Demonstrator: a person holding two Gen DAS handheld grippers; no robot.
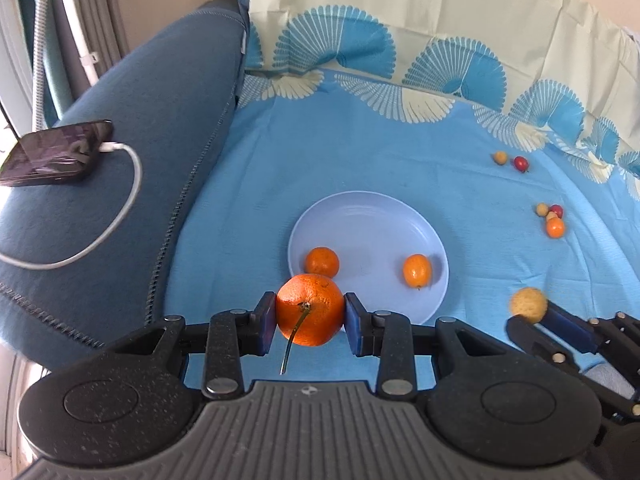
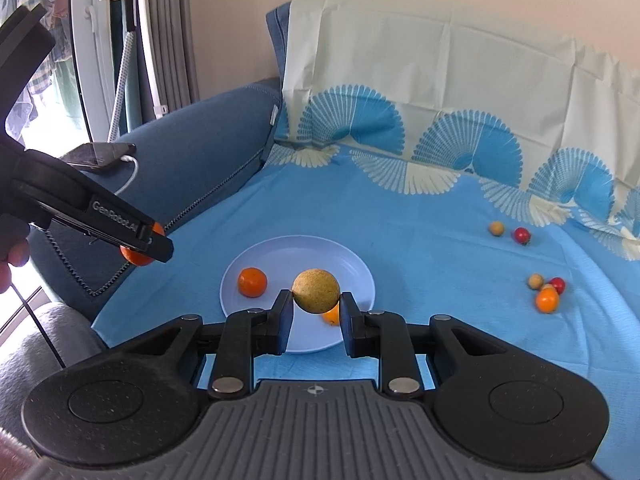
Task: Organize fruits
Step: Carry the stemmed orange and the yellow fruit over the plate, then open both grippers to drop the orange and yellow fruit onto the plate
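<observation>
Both tools share one build. The left gripper (image 1: 310,312) has a ribbed grey housing along the bottom of the frame, flanked by two round, speckled black discs with shallow circular recesses. Black linkage bars run forward from silver rivet heads to two fingers (image 1: 264,322) faced with blue pads. A small crosshair mark sits at the top centre of the grey housing. The right gripper (image 2: 316,306) repeats this layout in its own view, with black fingers (image 2: 282,320). At the left of the right wrist view, the other tool's black side carries white "GenRobot.AI" lettering, and a person's hand (image 2: 12,256) shows at the left edge.
</observation>
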